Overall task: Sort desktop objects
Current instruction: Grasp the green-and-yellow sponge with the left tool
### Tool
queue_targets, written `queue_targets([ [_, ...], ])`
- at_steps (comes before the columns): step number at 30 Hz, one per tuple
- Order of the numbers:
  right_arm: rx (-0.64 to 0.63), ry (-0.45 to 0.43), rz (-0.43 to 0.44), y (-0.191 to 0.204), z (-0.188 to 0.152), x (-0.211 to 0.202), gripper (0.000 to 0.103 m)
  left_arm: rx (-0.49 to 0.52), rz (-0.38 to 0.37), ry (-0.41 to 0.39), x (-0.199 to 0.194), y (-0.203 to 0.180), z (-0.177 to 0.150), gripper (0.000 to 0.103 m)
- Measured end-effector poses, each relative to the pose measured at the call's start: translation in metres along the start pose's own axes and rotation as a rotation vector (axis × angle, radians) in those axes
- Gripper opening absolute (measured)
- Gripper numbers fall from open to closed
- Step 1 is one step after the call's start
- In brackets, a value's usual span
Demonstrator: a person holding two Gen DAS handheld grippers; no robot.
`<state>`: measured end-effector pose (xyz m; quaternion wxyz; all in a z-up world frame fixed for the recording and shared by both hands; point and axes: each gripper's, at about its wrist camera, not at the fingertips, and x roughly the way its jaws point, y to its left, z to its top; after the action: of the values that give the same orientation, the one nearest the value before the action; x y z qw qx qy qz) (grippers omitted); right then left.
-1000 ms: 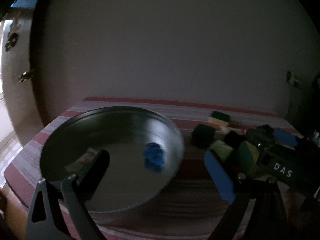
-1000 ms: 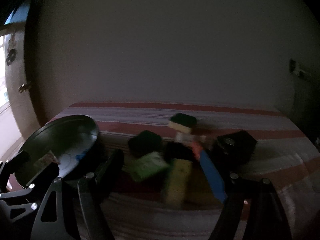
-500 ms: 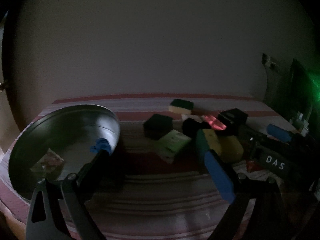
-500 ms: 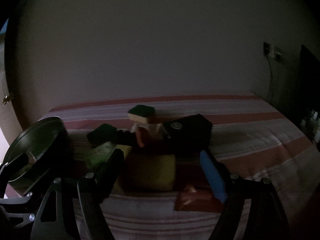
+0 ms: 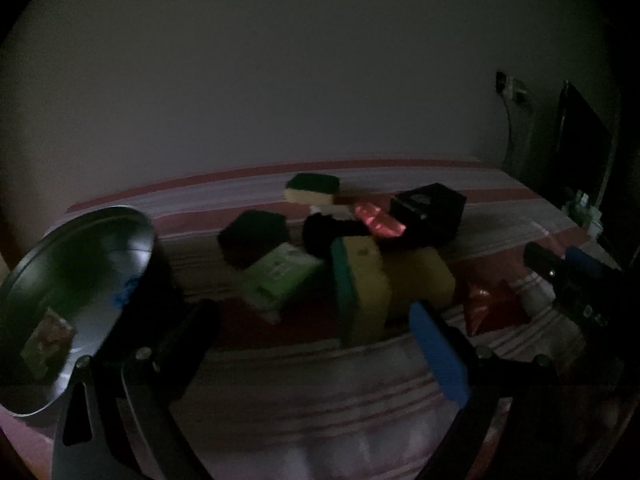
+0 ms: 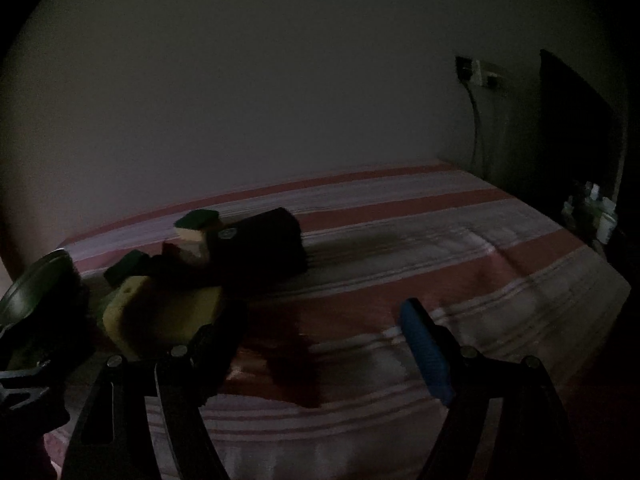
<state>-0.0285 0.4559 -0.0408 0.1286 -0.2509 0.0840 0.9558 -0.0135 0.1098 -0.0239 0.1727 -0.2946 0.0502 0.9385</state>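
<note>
A loose heap of small things lies on the striped cloth of the surface [image 5: 304, 392]: a blocky yellow sponge with a green scouring face [image 5: 360, 280] stands on edge near the front, a flat pale-green packet [image 5: 280, 274] just left of it, a second yellow-and-green sponge [image 5: 312, 190] farther back, a dark box [image 5: 428, 212] behind, and a crinkled red wrapper [image 5: 492, 304] to the right. A shallow round metal pan [image 5: 60, 264] sits at the left edge, holding a small packet. The left hand-held gripper [image 5: 316, 332] points down over the cloth in front of the heap, its jaws spread and empty. The right hand-held gripper [image 6: 324, 332] is likewise spread, nothing between its fingers, over bare cloth right of the heap.
</note>
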Motion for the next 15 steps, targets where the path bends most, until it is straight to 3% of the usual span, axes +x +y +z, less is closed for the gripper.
queue_targets([
  [5, 0.029, -0.014, 0.002, -0.012, 0.0, -0.005, 0.081, 0.004, -0.012, 0.016, 0.023, -0.012, 0.009, 0.094],
  [9, 0.033, -0.02, -0.001, -0.017, -0.001, -0.006, 0.081, -0.007, -0.013, 0.059, 0.042, -0.013, 0.013, 0.079],
  [12, 0.044, -0.008, -0.002, -0.02, -0.003, -0.001, 0.081, -0.046, -0.054, 0.113, 0.059, -0.01, 0.013, 0.071],
  [14, 0.051, 0.004, -0.003, -0.022, -0.004, 0.004, 0.081, -0.078, -0.091, 0.125, 0.063, -0.007, 0.015, 0.071],
  [15, 0.056, 0.014, -0.001, -0.023, -0.004, 0.006, 0.081, -0.087, -0.109, 0.124, 0.062, -0.006, 0.015, 0.061],
])
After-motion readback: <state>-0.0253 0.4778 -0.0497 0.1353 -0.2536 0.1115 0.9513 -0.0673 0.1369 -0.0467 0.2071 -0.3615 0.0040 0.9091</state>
